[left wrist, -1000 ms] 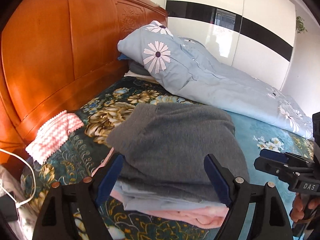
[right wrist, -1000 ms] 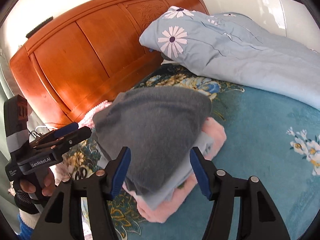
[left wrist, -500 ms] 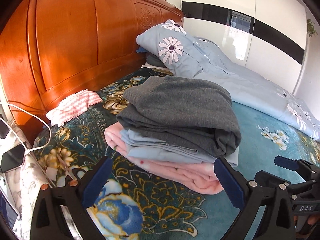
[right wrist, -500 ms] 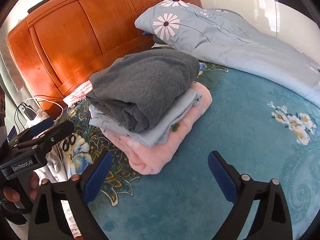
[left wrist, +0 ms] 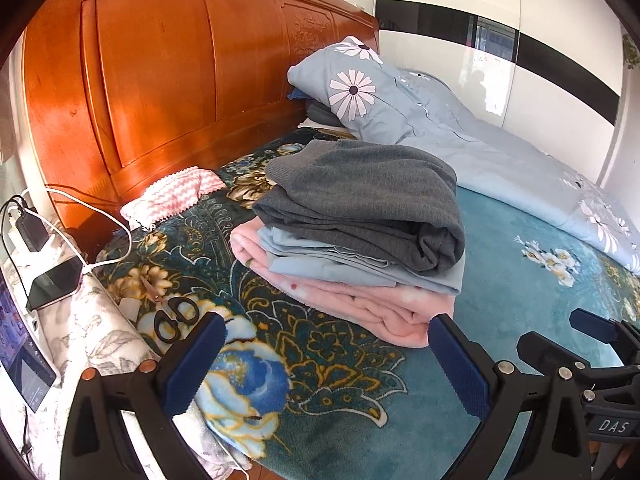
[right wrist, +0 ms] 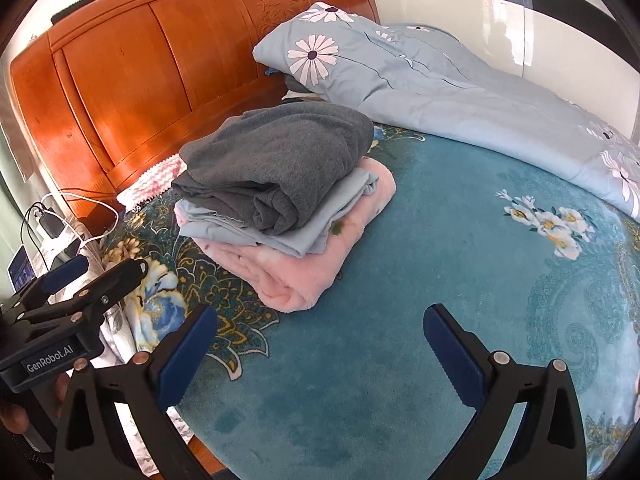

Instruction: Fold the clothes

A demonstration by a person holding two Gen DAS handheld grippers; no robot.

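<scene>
A stack of three folded garments lay on the bed (left wrist: 520,240), toward its headboard end and nearer the edge that borders the bedside clutter; a grey sweater (left wrist: 368,204) (right wrist: 276,160) sat on top, a light blue garment (left wrist: 360,268) (right wrist: 304,228) lay under it, and a pink fleece garment (left wrist: 360,304) (right wrist: 296,272) formed the bottom layer, resting on the teal floral blanket (left wrist: 304,364) (right wrist: 400,340). The left gripper (left wrist: 326,352) stood released, its blue pads spread wide with nothing between them; its right-hand pad sat just in front of the pink fleece's near corner in that view, and I could not tell whether it touched. The right gripper (right wrist: 320,340) was likewise released, wide open over bare blanket, apart from the stack; each gripper showed at the edge of the other's view, with part of a hand (right wrist: 16,416) on the left handle. Behind the stack, a pink-and-white zigzag cloth (left wrist: 172,196) lay against the wooden headboard (left wrist: 160,80) (right wrist: 140,68); a pale blue daisy-print quilt (left wrist: 440,128) (right wrist: 440,88) stretched along the far side of the bed. Near the bed's near edge lay black-handled scissors (left wrist: 172,312); beside that edge were a phone (left wrist: 56,284), a white cable (left wrist: 100,216) and a charger (left wrist: 28,232).
</scene>
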